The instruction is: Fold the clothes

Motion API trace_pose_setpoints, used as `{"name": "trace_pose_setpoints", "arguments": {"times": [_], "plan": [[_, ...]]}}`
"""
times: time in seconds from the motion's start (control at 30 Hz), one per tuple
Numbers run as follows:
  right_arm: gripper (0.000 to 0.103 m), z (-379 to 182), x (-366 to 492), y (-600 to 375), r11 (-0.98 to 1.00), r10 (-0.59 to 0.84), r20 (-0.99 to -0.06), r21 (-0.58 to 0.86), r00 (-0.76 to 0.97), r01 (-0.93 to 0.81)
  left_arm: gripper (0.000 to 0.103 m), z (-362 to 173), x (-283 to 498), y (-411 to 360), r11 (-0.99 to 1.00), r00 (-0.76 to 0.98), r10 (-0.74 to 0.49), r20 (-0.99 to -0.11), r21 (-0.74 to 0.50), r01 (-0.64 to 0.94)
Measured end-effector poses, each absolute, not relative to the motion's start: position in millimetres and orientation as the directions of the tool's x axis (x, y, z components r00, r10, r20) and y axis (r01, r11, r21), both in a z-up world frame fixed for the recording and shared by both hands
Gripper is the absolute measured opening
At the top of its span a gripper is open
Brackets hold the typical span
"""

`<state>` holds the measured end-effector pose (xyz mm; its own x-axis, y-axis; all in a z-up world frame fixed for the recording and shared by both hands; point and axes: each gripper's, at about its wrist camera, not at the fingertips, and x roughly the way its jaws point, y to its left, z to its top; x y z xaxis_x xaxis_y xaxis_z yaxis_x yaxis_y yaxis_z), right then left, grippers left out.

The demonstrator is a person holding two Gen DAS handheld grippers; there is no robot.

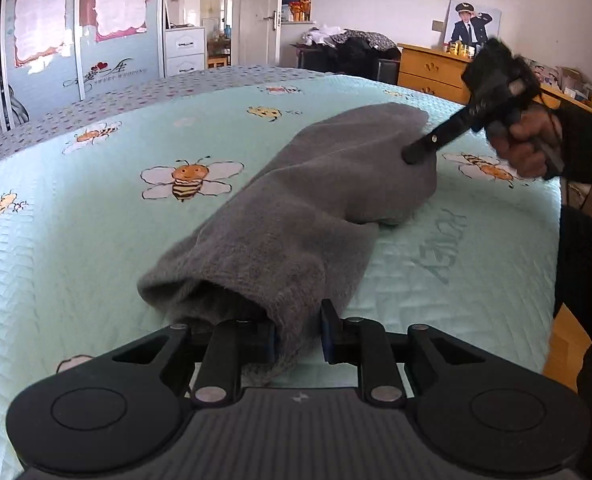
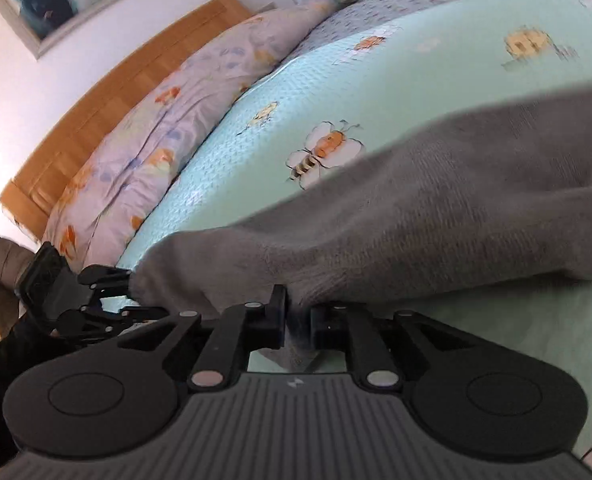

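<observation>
Cloth first: a fuzzy grey knitted garment (image 1: 296, 200) lies stretched in a long band across the pale green quilted bedspread printed with bees (image 1: 96, 240), sagging in the middle and doubled over on itself, so the lower layer peeks out along one side. Each end is pinched. The left gripper (image 1: 298, 344) has its blue-padded jaws set around a bunched corner at the near end; the gap between them is fairly wide, with only a tongue of fabric filling it, so that hold looks shallow to me. The right gripper (image 2: 298, 322) is clamped tighter on a thin edge of the same garment at the far end, and a hand (image 1: 532, 140) grips its handle.

What worries me is the left end. If the two ends are pulled apart or swung over to make a fold, the fluffy knit could slide out of that loose bite and drop in a heap. The knit is soft and stretchy too, so uneven tension would likely skew the edges and leave a crooked fold. The doubled layers may also shift against each other, since nothing pins them. Whether this is an early fold or a later one, I cannot judge from here.
</observation>
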<state>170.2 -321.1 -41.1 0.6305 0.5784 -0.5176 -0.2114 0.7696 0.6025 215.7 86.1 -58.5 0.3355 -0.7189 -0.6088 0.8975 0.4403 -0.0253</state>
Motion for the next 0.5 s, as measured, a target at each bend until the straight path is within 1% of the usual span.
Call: {"name": "trace_pose_setpoints", "arguments": {"times": [0.03,0.07,0.1,0.13,0.17,0.23,0.33,0.37,0.4,0.43,0.47,0.5], "plan": [[0.029,-48,162,-321,0.759,0.584,-0.495,0.614,0.643,-0.216,0.022,-57,215,88,0.442,0.339,-0.716,-0.61,-0.02,0.897],[0.047,-56,154,-322,0.748,0.589,-0.472,0.626,0.656,-0.222,0.022,-56,216,89,0.445,0.34,-0.715,-0.611,-0.024,0.895],[0.055,-62,147,-321,0.74,0.593,-0.453,0.631,0.666,-0.231,0.022,-55,217,90,0.449,0.339,-0.715,-0.612,-0.029,0.893],[0.067,-64,144,-313,0.751,0.593,-0.452,0.61,0.666,-0.254,0.022,-54,218,90,0.45,0.338,-0.713,-0.614,-0.032,0.892],[0.07,-66,141,-306,0.762,0.59,-0.452,0.585,0.67,-0.276,0.022,-54,218,89,0.449,0.338,-0.711,-0.616,-0.029,0.893],[0.07,-66,135,-293,0.795,0.563,-0.444,0.519,0.697,-0.313,0.022,-54,218,86,0.447,0.338,-0.707,-0.622,-0.021,0.895],[0.07,-54,134,-304,0.778,0.584,-0.41,0.529,0.7,-0.339,0.022,-52,214,82,0.456,0.362,-0.707,-0.608,0.0,0.89],[0.069,-50,133,-308,0.772,0.591,-0.399,0.532,0.701,-0.348,0.022,-51,213,82,0.46,0.366,-0.715,-0.595,-0.006,0.888],[0.064,-46,133,-311,0.766,0.598,-0.387,0.535,0.702,-0.357,0.022,-50,212,81,0.463,0.37,-0.726,-0.58,-0.015,0.886],[0.048,-42,132,-315,0.759,0.604,-0.376,0.538,0.703,-0.366,0.022,-51,211,79,0.46,0.366,-0.729,-0.578,-0.018,0.888],[0.029,-39,132,-319,0.753,0.611,-0.364,0.541,0.703,-0.374,0.022,-51,210,77,0.456,0.362,-0.732,-0.578,-0.021,0.89],[0.02,-35,131,-322,0.747,0.617,-0.352,0.543,0.703,-0.383,0.022,-51,209,74,0.452,0.357,-0.734,-0.577,-0.024,0.892]]}}
